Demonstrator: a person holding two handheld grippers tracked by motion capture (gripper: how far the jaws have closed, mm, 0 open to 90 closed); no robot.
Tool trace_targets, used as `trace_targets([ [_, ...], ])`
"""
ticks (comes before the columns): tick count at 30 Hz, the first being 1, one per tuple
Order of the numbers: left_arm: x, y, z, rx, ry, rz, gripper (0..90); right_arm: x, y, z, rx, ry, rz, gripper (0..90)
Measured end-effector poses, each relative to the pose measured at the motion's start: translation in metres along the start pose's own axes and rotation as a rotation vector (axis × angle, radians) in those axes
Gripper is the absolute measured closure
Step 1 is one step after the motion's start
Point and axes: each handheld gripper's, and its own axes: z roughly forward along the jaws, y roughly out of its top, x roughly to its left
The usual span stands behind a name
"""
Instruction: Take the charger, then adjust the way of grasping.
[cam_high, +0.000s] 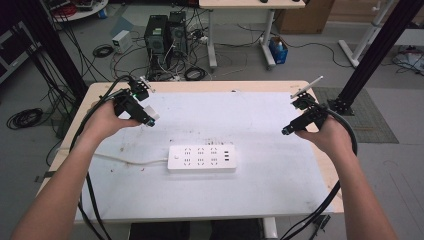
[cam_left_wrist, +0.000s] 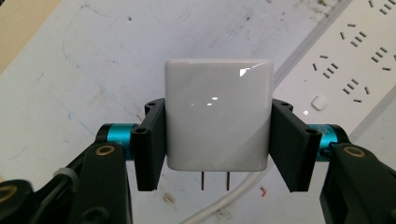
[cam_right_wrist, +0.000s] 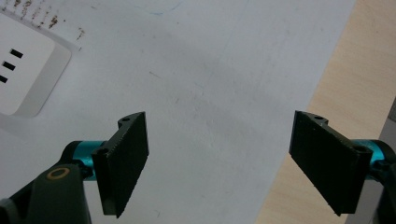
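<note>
Underneath, white mat (cam_high: 280, 195) covers wooden table (cam_high: 200, 86).

A power strip (cam_high: 202, 159) is lying mid-table with its cord (cam_high: 131, 161) running off to the left, blocking a low pass there. The white mat (cam_high: 250, 120) around and behind it is lying bare, giving open room on both sides.

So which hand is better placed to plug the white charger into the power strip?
Left, probably: the left tongs already clamp the white charger, prongs free, with the power strip nearby. The right tongs are open and empty.
</note>
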Motion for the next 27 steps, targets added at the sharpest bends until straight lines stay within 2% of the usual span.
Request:
trace_targets([
  [3, -0.002, -0.002, -0.004, -0.004, 0.005, 0.012, 42.5, 0.001, 0.0, 0.0, -0.007, 0.001, -0.004, 19.3],
  [5, -0.003, -0.001, -0.006, -0.013, -0.008, 0.015, 42.5, 0.003, 0.002, -0.003, -0.021, 0.02, -0.003, 19.3],
  [10, -0.01, 0.005, -0.013, -0.034, -0.006, 0.04, 42.5, 0.005, 0.007, -0.004, -0.038, 0.067, 0.01, 19.3],
  [15, -0.023, 0.014, -0.02, -0.06, -0.016, 0.099, 42.5, 0.008, 0.013, -0.008, -0.074, 0.146, 0.045, 19.4],
  [17, -0.031, 0.019, -0.022, -0.077, -0.017, 0.135, 42.5, 0.01, 0.016, -0.01, -0.083, 0.184, 0.057, 19.4],
  [18, -0.035, 0.022, -0.023, -0.086, -0.029, 0.143, 42.5, 0.012, 0.018, -0.011, -0.089, 0.21, 0.063, 19.4],
  [21, -0.035, 0.022, -0.023, -0.086, -0.029, 0.143, 42.5, 0.014, 0.019, -0.013, -0.1, 0.234, 0.066, 19.4],
  [22, -0.054, 0.034, -0.026, -0.102, -0.068, 0.229, 42.5, 0.021, 0.024, -0.018, -0.125, 0.312, 0.079, 19.4],
  [24, -0.062, 0.04, -0.026, -0.091, -0.087, 0.276, 42.5, 0.024, 0.027, -0.02, -0.129, 0.36, 0.102, 19.5],
  [25, -0.062, 0.04, -0.026, -0.091, -0.087, 0.276, 42.5, 0.024, 0.027, -0.02, -0.129, 0.36, 0.102, 19.5],
  [26, -0.07, 0.046, -0.026, -0.084, -0.114, 0.315, 42.5, 0.027, 0.028, -0.021, -0.126, 0.395, 0.119, 19.4],
  [27, -0.074, 0.049, -0.026, -0.087, -0.126, 0.336, 42.5, 0.028, 0.029, -0.022, -0.126, 0.41, 0.122, 19.4],
])
